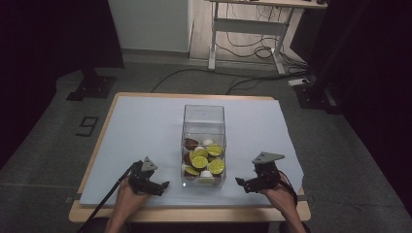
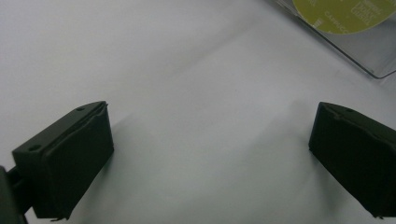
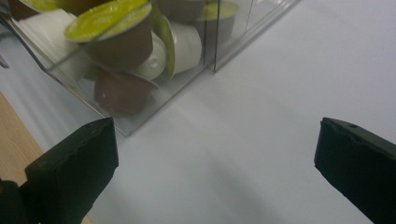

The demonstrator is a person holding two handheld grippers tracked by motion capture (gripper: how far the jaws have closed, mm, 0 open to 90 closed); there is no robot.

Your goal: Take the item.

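Clear box (image 1: 204,127) stands mid-table on white sheet (image 1: 141,126), coffee capsules (image 1: 203,161) heaped in near half, green lids up. My left gripper (image 1: 163,186) rests left of box near corner, jaws spread wide, nothing between. My right gripper (image 1: 241,182) sits right of box, jaws likewise spread, empty, near table's front edge.

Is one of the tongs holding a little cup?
No, both the left tongs and right tongs are open and empty, beside the clear box of cups.

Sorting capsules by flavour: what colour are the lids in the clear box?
Yellow-green lids on brown and white cups, clearest in the right gripper view.
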